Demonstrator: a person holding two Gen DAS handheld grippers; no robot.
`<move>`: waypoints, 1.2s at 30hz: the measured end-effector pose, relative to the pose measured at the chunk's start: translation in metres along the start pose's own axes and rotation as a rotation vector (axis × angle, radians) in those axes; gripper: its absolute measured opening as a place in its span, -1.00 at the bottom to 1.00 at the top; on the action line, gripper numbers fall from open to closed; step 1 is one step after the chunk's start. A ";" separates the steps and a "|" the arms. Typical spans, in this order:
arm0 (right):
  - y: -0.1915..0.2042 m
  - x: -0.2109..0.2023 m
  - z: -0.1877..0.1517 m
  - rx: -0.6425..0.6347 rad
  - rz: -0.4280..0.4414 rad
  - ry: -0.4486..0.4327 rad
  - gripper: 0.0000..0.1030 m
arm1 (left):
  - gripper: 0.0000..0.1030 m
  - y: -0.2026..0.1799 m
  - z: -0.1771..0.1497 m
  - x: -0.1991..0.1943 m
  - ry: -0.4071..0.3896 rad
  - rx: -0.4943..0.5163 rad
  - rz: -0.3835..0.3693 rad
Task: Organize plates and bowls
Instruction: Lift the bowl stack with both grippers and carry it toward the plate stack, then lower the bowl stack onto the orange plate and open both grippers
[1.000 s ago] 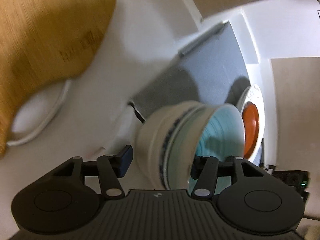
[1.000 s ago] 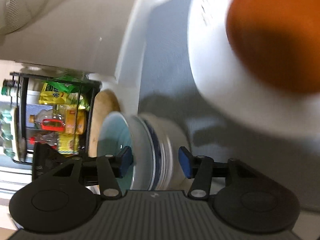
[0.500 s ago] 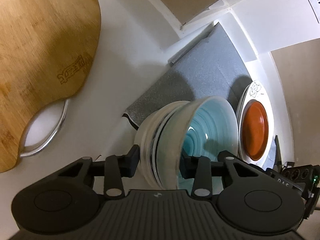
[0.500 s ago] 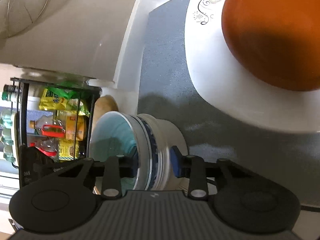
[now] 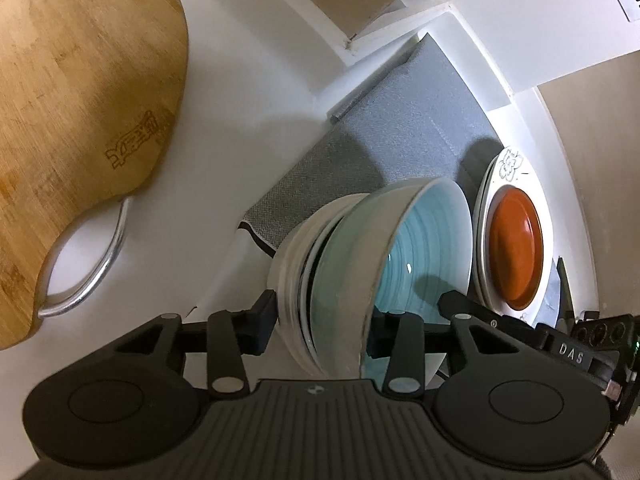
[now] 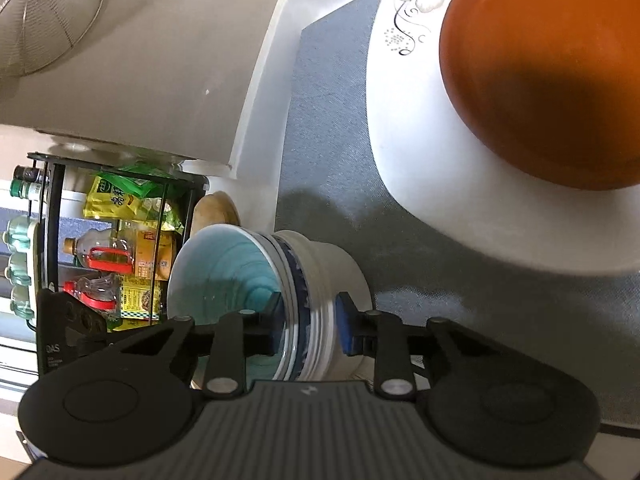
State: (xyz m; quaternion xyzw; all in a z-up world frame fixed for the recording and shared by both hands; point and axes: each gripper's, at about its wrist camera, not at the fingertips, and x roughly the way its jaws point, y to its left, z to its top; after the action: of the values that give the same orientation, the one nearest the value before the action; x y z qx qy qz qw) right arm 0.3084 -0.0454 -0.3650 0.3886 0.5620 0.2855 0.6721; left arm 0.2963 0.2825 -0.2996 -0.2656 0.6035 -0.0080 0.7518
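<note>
A stack of nested bowls, a teal-glazed bowl (image 5: 424, 240) on top and a white bowl (image 5: 292, 260) outermost, is at the near end of the grey mat (image 5: 400, 120). My left gripper (image 5: 320, 324) clamps the stack's rim, one pad inside the teal bowl and one outside; its jaws are opening slightly. My right gripper (image 6: 310, 320) is shut on the opposite side of the stack's rim (image 6: 304, 280). Its body (image 5: 576, 344) also shows in the left wrist view. Beyond the stack, an orange bowl (image 6: 540, 72) rests on a white flowered plate (image 6: 420, 160).
A wooden cutting board (image 5: 80, 100) with a metal handle lies on the white counter to the left. A black rack (image 6: 52, 208) of bottles and packets stands past the counter's end. A wire strainer (image 6: 44, 12) hangs above. White cabinet walls bound the mat.
Both grippers' jaws have closed from open onto the bowl stack's rim. The left wrist view has rolled and pulled back a little; the right one has stayed put.
</note>
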 end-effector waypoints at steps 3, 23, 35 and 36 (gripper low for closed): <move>-0.005 0.007 0.003 0.042 0.000 0.011 -0.08 | -0.07 -0.005 -0.002 0.001 -0.015 0.054 0.011; 0.030 -0.030 -0.003 -0.119 -0.105 -0.139 -0.43 | -0.07 -0.057 -0.003 -0.013 -0.067 0.194 0.054; 0.026 -0.114 0.022 -0.089 -0.149 -0.309 -0.43 | -0.06 -0.146 0.009 -0.004 -0.072 0.314 -0.019; 0.023 -0.122 0.026 -0.085 -0.152 -0.326 -0.43 | -0.06 -0.154 0.010 -0.001 -0.076 0.326 -0.023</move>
State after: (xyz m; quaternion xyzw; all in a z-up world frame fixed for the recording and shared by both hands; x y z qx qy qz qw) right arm 0.3102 -0.1383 -0.2787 0.3573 0.4607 0.1909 0.7897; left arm 0.3530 0.1542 -0.2342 -0.1470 0.5622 -0.1045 0.8071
